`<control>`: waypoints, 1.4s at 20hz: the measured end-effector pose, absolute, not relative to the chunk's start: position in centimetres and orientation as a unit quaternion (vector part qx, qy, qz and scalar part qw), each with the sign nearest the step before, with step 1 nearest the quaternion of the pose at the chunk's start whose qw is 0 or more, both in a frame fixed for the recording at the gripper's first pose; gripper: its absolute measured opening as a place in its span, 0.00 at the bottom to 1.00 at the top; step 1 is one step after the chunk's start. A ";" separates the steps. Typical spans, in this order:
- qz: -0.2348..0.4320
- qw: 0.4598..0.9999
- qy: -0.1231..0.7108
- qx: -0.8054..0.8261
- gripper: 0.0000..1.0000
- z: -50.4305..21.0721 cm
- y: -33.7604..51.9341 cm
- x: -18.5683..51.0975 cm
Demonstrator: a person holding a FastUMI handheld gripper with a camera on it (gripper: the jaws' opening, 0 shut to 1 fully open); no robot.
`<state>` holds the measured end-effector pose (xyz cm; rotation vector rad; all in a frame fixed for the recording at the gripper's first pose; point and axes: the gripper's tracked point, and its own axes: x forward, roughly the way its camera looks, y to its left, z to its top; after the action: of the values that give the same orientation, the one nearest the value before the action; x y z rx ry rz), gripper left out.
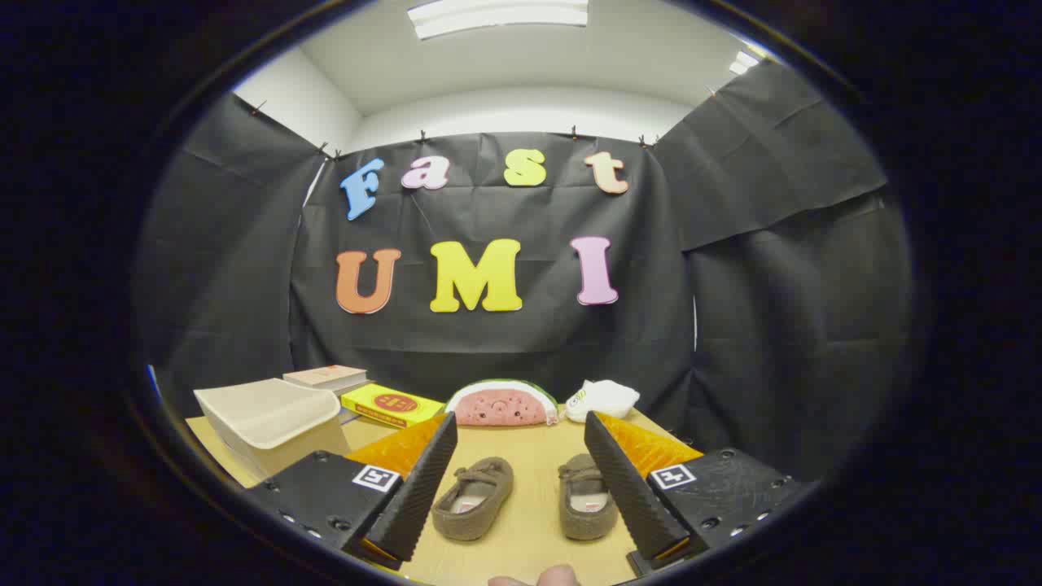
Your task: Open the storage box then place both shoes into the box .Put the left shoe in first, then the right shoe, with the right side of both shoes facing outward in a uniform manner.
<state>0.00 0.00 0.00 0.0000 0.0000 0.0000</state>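
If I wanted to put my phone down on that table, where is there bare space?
Bare tabletop lies between the two shoes and beyond them, up to the watermelon plush. The far edge is crowded: plush, yellow box, book and white pouch. The beige storage box fills the side beyond one finger. The open gripper straddles the shoes.

Gripper (521, 480): ribbed wedge fingers spread apart, screw-studded blocks behind them with square tag markers; fingertip (557, 577) between them.
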 end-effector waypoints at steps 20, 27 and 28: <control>0.022 1.000 0.017 -0.007 0.96 -1.3 2.4 1.2; 0.074 0.997 0.025 0.007 0.96 -1.5 6.5 2.2; 0.086 0.996 0.025 0.015 0.95 -1.3 7.5 2.4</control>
<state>2.42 7.54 -1.34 0.0308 0.0491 0.1724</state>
